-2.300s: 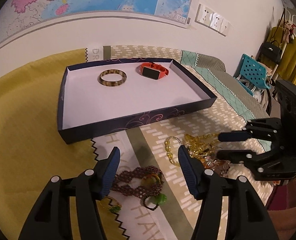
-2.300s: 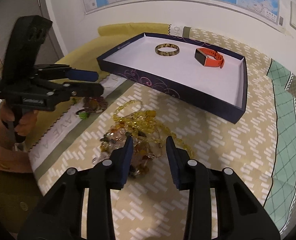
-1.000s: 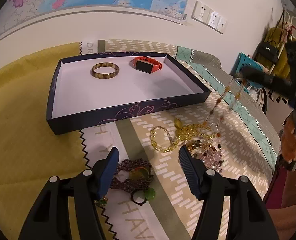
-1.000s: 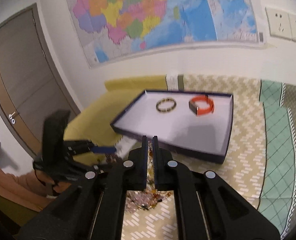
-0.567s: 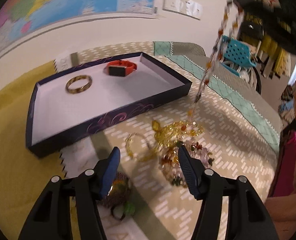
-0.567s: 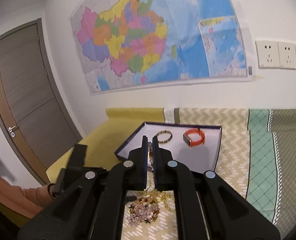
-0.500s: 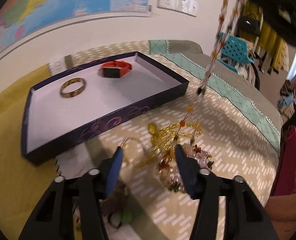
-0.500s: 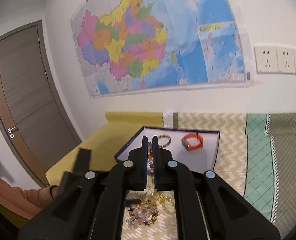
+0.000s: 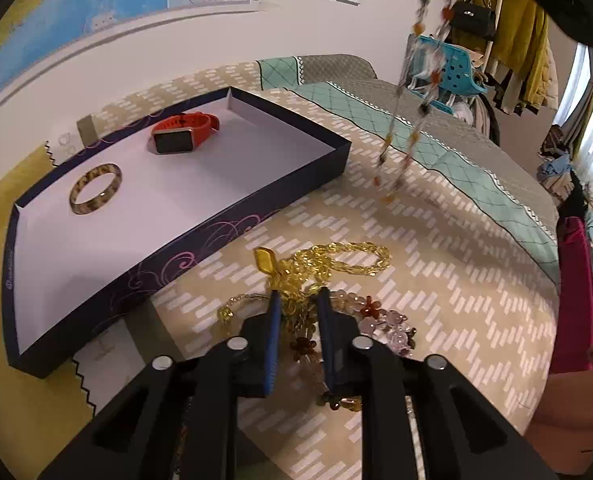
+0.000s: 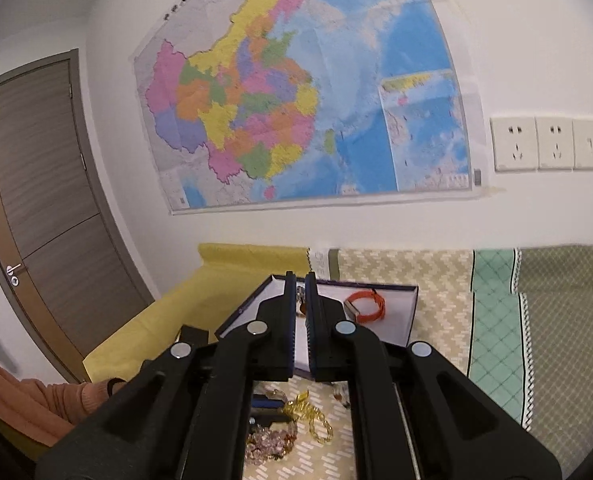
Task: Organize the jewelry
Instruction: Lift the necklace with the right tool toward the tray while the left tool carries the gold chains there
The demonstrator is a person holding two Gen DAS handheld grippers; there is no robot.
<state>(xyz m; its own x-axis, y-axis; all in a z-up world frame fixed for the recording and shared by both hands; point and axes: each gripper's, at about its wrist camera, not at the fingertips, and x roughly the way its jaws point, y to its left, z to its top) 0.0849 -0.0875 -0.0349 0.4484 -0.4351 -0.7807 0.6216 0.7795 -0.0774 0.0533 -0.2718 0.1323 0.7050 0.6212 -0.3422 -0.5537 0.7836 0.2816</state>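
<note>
A dark blue tray [image 9: 184, 258] with a white floor holds a tortoiseshell bangle [image 9: 95, 193] and an orange smartwatch [image 9: 184, 132]. My right gripper [image 10: 301, 292] is shut on a multicoloured bead necklace [image 9: 402, 136], which hangs clear above the bedspread, right of the tray. My left gripper [image 9: 298, 300] has its jaws narrowed around the pile of yellow bead chains [image 9: 316, 268] and pink and red flower beads [image 9: 384, 324] on the bed. The smartwatch also shows in the right wrist view [image 10: 366, 305], and the pile [image 10: 292, 420] shows low in it.
The tray lies on a patterned bedspread [image 9: 436, 280] with a yellow cloth [image 9: 0, 192] at the left. A wall with a map [image 10: 296, 92] and sockets [image 10: 544, 144] is behind. A blue chair [image 9: 452, 76] and hanging clothes [image 9: 516, 40] stand at the right.
My right gripper has lifted the bead necklace off the pile and high above the bed. My left gripper has moved onto the jewelry pile and narrowed its jaws.
</note>
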